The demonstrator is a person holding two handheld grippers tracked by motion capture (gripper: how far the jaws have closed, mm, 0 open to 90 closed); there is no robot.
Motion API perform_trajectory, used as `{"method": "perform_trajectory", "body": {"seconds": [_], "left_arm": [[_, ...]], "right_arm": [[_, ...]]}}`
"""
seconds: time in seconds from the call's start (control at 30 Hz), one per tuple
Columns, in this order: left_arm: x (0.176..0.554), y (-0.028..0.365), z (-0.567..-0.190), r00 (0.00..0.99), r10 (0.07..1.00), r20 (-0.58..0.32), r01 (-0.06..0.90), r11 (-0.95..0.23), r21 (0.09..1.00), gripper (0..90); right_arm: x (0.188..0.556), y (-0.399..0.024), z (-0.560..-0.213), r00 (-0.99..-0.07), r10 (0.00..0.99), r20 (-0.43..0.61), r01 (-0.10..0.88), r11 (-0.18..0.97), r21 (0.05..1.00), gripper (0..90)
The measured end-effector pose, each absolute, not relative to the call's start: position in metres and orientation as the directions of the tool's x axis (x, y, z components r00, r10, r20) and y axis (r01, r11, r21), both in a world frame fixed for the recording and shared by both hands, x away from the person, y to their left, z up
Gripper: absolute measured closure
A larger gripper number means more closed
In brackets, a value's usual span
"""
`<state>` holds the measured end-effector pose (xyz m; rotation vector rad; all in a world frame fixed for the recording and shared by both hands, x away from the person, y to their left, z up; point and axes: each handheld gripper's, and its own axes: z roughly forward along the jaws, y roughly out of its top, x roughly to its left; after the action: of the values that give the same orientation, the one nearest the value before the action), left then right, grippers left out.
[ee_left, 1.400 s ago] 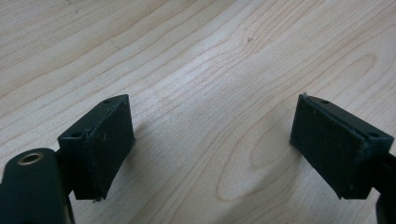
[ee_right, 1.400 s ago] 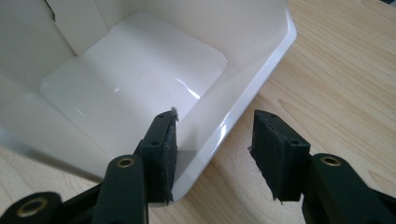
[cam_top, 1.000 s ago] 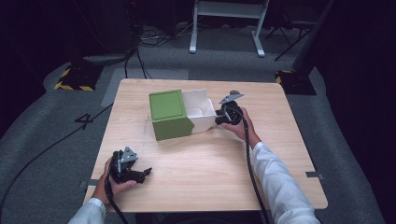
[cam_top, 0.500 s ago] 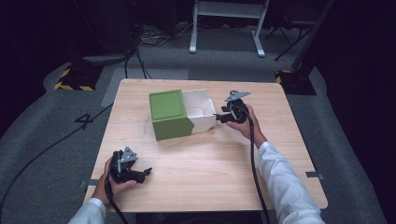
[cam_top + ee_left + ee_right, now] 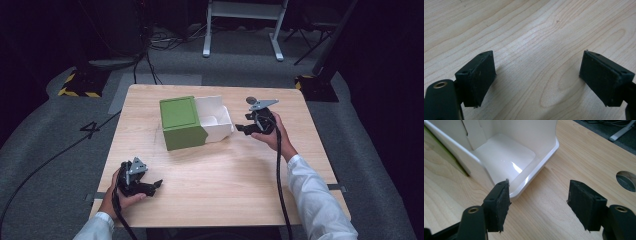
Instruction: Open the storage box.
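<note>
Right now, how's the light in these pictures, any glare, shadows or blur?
High view: the table is lit, the floor around it dark, all slightly soft. Right gripper view: bright glare streaks on the white tray; the right gripper is sharp. Left gripper view: the left gripper casts soft shadows on the wood, grain crisp.

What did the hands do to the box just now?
The right tongs have just been opening and let go of the white tray, then pulled back from it a little, with nothing between them now. The green box, the tray and the left tongs stayed put.
</note>
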<state>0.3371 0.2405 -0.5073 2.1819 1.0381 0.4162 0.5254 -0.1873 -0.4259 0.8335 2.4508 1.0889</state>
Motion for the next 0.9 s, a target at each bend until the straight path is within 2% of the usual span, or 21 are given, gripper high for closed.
{"method": "perform_trajectory", "body": {"seconds": [0.4, 0.9], "left_arm": [[0.337, 0.241, -0.507, 0.631, 0.775, -0.002, 0.560, -0.454, 0.694, 13.5], [0.337, 0.241, -0.507, 0.631, 0.776, -0.002, 0.560, -0.453, 0.694, 13.5]], "right_arm": [[0.500, -0.208, -0.419, -0.787, 0.609, -0.100, 0.349, 0.574, 0.741, 23.4], [0.467, -0.232, -0.423, -0.813, 0.570, -0.116, 0.326, 0.612, 0.720, 20.5]]}}
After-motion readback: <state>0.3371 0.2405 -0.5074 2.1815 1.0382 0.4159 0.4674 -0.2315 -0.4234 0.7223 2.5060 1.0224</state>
